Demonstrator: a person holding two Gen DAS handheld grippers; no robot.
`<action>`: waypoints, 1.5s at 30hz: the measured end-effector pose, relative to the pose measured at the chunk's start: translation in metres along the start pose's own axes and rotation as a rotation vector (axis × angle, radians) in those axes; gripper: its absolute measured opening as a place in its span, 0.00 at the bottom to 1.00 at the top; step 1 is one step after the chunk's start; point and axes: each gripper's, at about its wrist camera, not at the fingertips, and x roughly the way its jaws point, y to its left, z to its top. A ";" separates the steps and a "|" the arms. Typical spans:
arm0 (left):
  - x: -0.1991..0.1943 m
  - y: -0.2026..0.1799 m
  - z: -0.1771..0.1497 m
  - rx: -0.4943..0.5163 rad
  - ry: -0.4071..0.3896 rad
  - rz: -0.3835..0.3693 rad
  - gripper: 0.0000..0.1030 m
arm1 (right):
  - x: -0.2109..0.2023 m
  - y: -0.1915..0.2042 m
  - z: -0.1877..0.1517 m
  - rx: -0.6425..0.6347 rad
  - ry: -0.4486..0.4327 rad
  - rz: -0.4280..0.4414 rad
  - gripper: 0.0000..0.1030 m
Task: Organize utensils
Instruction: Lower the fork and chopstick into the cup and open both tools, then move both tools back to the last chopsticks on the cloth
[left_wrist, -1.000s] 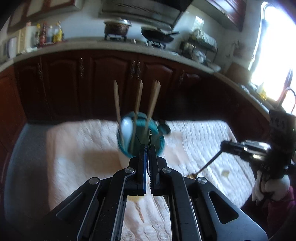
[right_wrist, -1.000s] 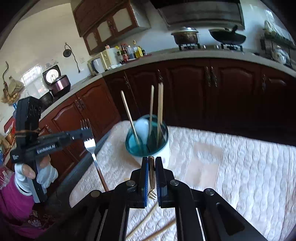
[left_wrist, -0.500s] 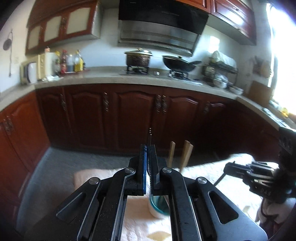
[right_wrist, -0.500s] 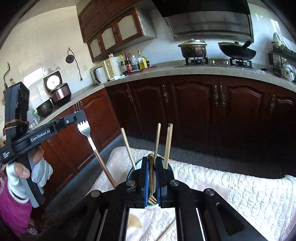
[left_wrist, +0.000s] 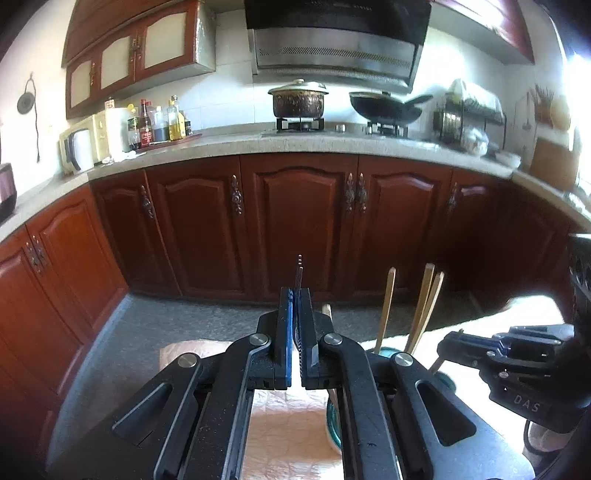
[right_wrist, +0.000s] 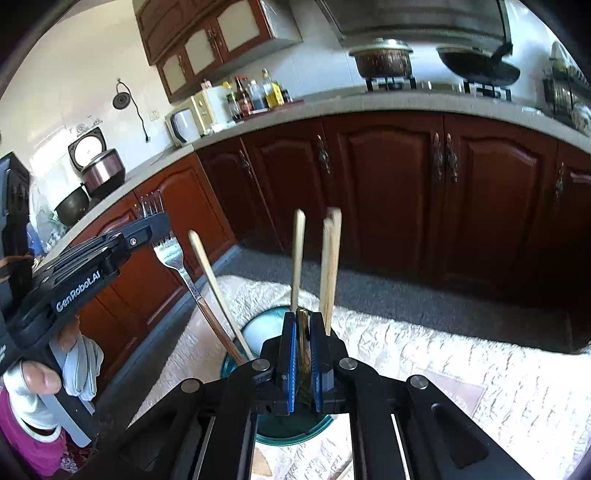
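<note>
- Left gripper: jaws closed on a silver fork, gripped at the tines. The brown handle slants down into the teal utensil holder.
- Right gripper: jaws narrow, clamped on a gold-coloured utensil directly above the holder. Which kind of utensil it is cannot be told.
- Holder: stands on the white quilted cloth. It contains several upright wooden chopsticks and a pale spoon.
- Background: dark red cabinets below a stone counter.
</note>
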 end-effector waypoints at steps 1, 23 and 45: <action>0.005 -0.002 -0.005 0.006 0.011 0.001 0.01 | 0.005 -0.003 -0.003 0.009 0.011 0.003 0.06; 0.018 -0.009 -0.032 -0.047 0.124 -0.081 0.07 | 0.006 -0.025 -0.020 0.125 0.021 0.058 0.29; -0.035 -0.022 -0.056 -0.077 0.144 -0.130 0.39 | -0.040 -0.006 -0.054 0.135 -0.010 0.011 0.30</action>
